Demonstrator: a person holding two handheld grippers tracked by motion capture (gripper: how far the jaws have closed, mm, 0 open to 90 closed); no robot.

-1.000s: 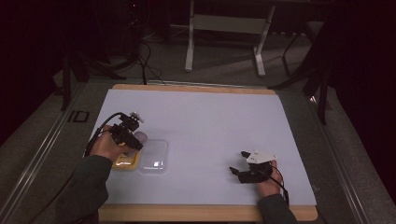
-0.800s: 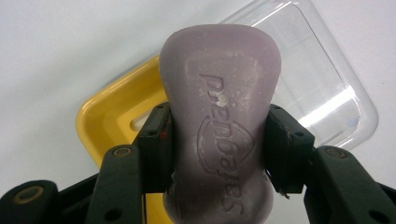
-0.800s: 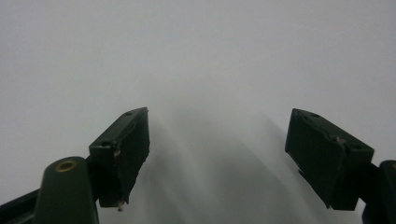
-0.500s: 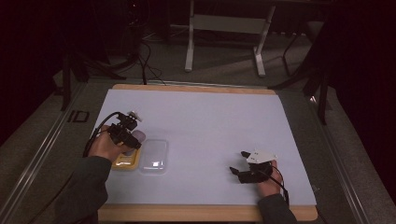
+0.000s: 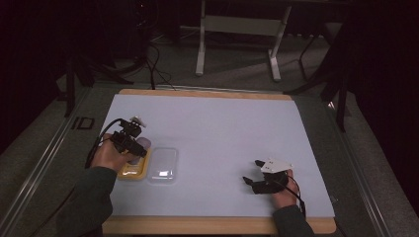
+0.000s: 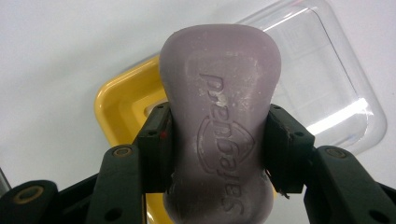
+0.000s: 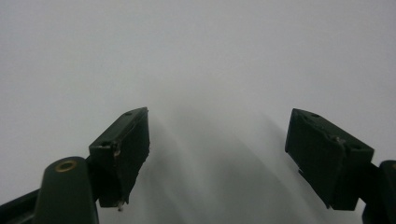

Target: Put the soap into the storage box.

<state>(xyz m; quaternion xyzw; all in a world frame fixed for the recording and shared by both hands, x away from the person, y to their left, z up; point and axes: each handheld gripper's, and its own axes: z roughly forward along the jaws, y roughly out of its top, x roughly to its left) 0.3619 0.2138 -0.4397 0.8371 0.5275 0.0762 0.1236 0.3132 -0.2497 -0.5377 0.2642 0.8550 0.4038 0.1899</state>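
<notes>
A: How far along does it look?

B: The left gripper [image 6: 217,154] has its jaws clamped on the purple soap bar [image 6: 219,116], held above the yellow soap dish [image 6: 121,100]. So the pickup is done; I judge that setting the bar into the dish is what's left, then perhaps the clear lid [image 6: 322,79] just beside it.

A: And the other hand?

B: The right gripper [image 7: 217,154] rests with jaws spread wide, empty, over the bare white desk [image 5: 222,128], well apart from the dish.

A: Any writing?

B: Embossed on the bar (upside down here) is what reads like "Safeguard", with a shield emblem.
</notes>
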